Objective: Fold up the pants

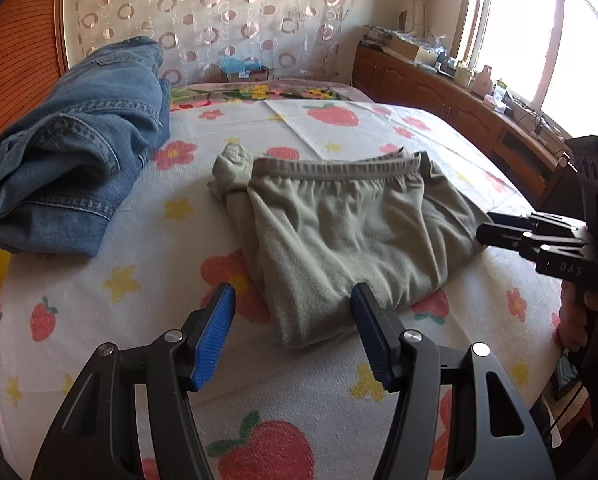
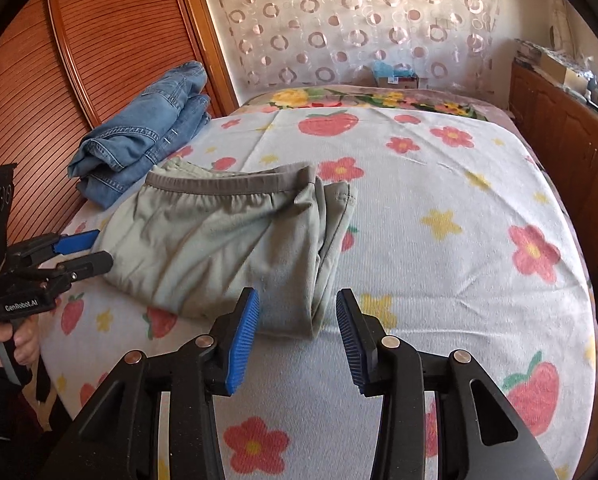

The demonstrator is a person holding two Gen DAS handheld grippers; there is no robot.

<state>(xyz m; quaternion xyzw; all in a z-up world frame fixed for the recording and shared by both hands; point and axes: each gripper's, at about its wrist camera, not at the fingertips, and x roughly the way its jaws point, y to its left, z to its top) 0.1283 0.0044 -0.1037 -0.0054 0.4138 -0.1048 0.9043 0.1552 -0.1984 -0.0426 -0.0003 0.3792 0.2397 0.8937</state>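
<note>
On the bed (image 2: 439, 208): one folded pair of green pants (image 2: 227, 240), one pair of jeans (image 2: 147, 136) (at ten o'clock). Left gripper (image 1: 293, 336) and right gripper (image 2: 297, 336), both released; labels read "GenRobot.AI", "DAS".

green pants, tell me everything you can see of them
The green pants are pale sage, soft knit-looking fabric with a darker grey-green elastic waistband along the far edge. They lie folded into a compact, slightly rumpled stack on the flowered bedspread, layers showing at one side. A bunched bit of fabric sticks out at a far corner. Neither gripper touches them.
</note>
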